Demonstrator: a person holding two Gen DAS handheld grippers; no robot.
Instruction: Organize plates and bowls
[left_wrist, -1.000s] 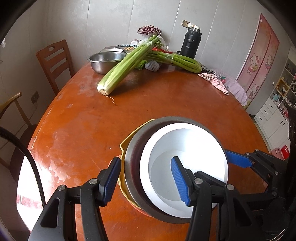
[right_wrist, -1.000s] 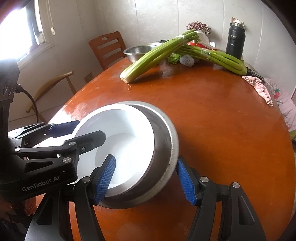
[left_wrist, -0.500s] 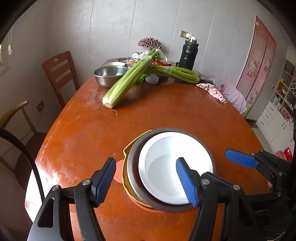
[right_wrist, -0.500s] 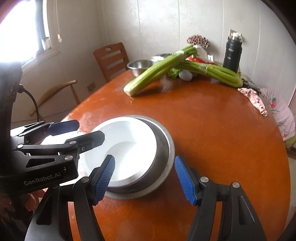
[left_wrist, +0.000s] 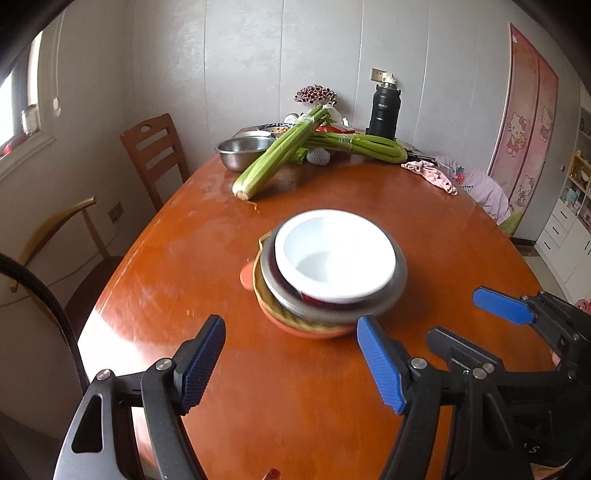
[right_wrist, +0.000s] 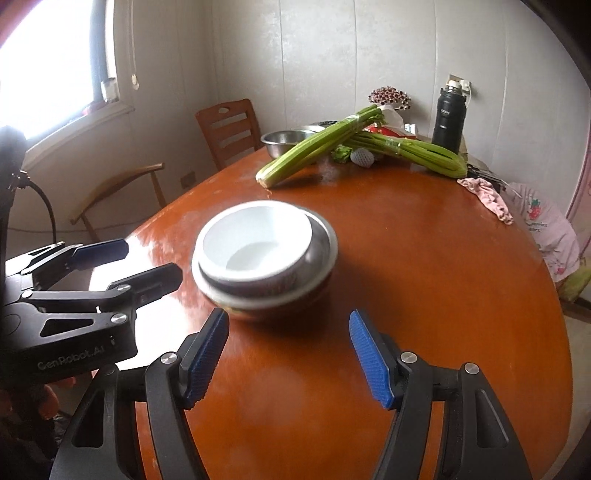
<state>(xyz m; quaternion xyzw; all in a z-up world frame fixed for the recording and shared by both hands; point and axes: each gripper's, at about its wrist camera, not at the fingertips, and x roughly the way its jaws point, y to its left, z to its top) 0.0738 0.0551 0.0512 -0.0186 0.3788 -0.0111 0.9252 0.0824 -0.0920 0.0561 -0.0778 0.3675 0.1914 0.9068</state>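
A stack of dishes stands on the round wooden table (left_wrist: 303, 398): a white bowl (left_wrist: 334, 254) (right_wrist: 256, 242) on top, a steel bowl (left_wrist: 397, 280) (right_wrist: 323, 243) under it, then a yellowish dish and an orange plate (left_wrist: 306, 328) at the bottom. My left gripper (left_wrist: 295, 363) hangs in front of the stack, its jaws opening, nothing between them. My right gripper (right_wrist: 288, 356) is also short of the stack, open and empty. Each gripper shows in the other's view, the right gripper (left_wrist: 502, 306) at the right and the left gripper (right_wrist: 99, 254) at the left.
At the table's far end lie two celery bunches (left_wrist: 280, 155), a steel bowl (left_wrist: 242, 149), a black flask (left_wrist: 384, 110), a flower ornament (left_wrist: 316, 94) and a pink cloth (left_wrist: 432, 175). Wooden chairs (left_wrist: 155, 151) stand at the left. A black cable (left_wrist: 48, 302) hangs at the left.
Both grippers have pulled back from the stack and risen a little. The left jaws, which were around the steel bowl's rim, have widened and let go. The stack stays on the table.
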